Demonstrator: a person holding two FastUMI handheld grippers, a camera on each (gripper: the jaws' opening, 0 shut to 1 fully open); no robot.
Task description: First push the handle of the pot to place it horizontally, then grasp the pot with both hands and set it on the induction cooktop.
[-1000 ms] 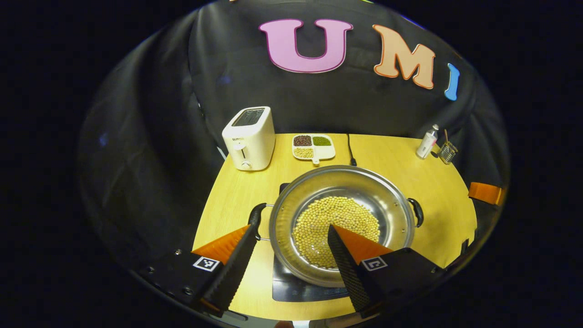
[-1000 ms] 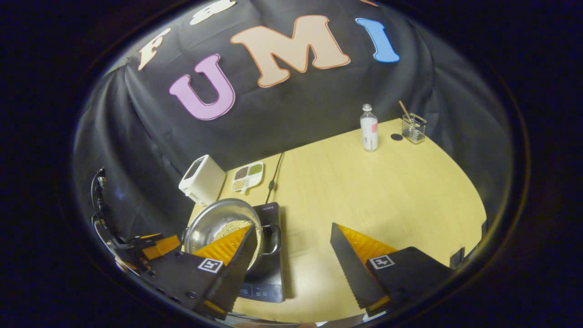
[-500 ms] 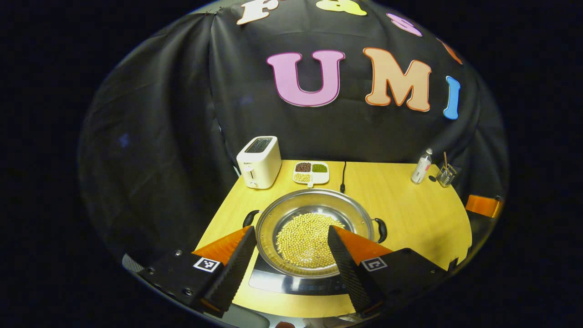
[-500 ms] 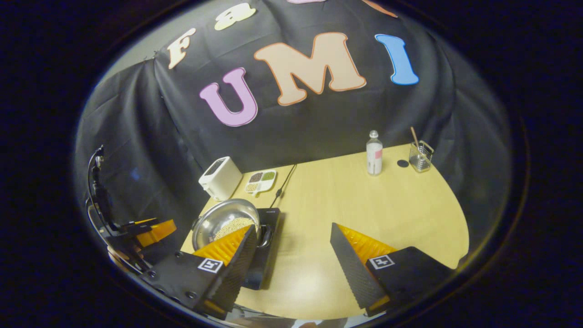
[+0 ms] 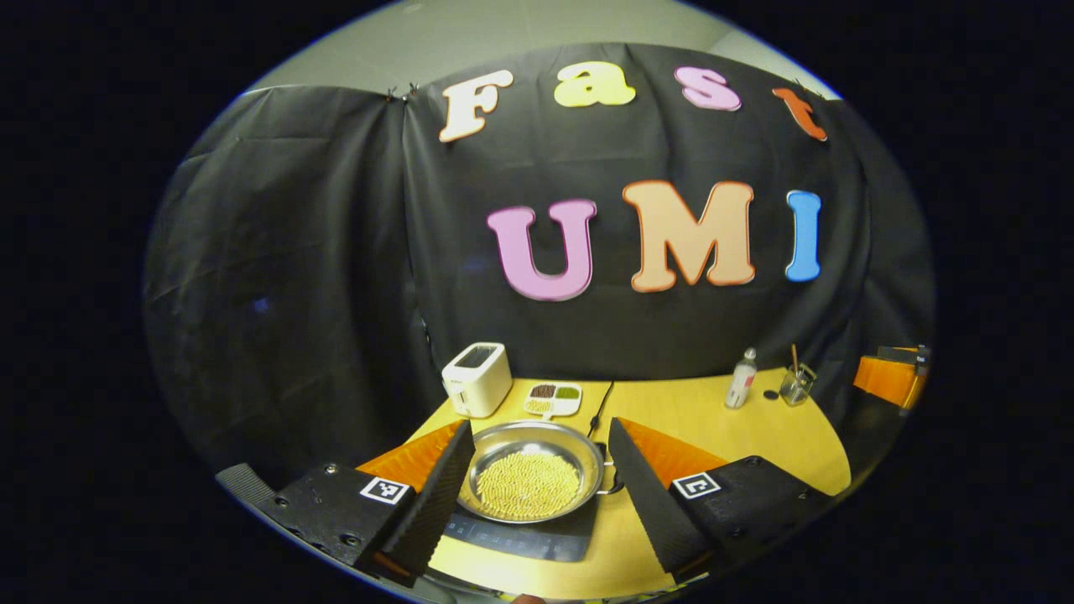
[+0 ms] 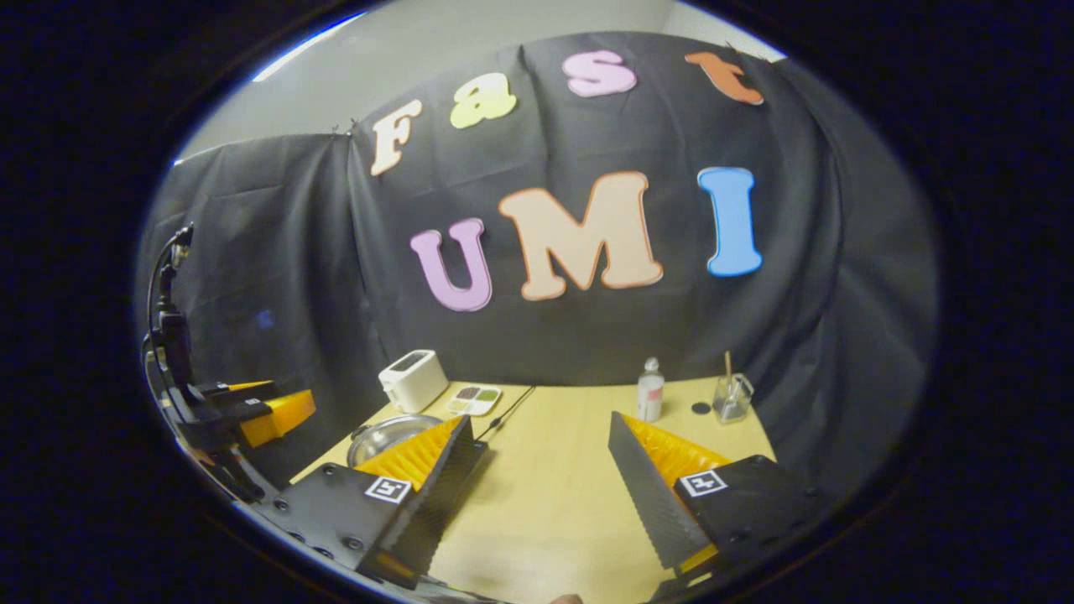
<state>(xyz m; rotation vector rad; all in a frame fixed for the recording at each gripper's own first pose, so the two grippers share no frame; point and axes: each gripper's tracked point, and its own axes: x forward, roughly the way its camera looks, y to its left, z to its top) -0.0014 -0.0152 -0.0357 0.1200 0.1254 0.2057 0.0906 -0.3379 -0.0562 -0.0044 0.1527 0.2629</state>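
A steel pot (image 5: pixel 527 482) holding yellow beans sits on the black induction cooktop (image 5: pixel 537 541) near the table's front edge. Its black side handle (image 5: pixel 615 480) points right. My left gripper (image 5: pixel 539 424) is open and empty, well back from the pot, which shows between its fingers. In the right gripper view the pot (image 6: pixel 382 434) lies low at the left, partly hidden by a finger. My right gripper (image 6: pixel 539 419) stands open over bare tabletop, holding nothing. The other gripper (image 6: pixel 256 411) hangs at the far left, clear of the pot.
At the back of the yellow table (image 5: pixel 755 436) stand a white toaster (image 5: pixel 477 379), a divided dish of beans (image 5: pixel 552 399), a small bottle (image 5: pixel 740 379) and a glass holder (image 5: pixel 795 384). A black cable (image 5: pixel 600 401) runs from the cooktop toward the wall.
Both grippers have drawn back and tilted up, so the pot looks smaller and lower in both views. The pot stays on the cooktop. Both grippers remain open.
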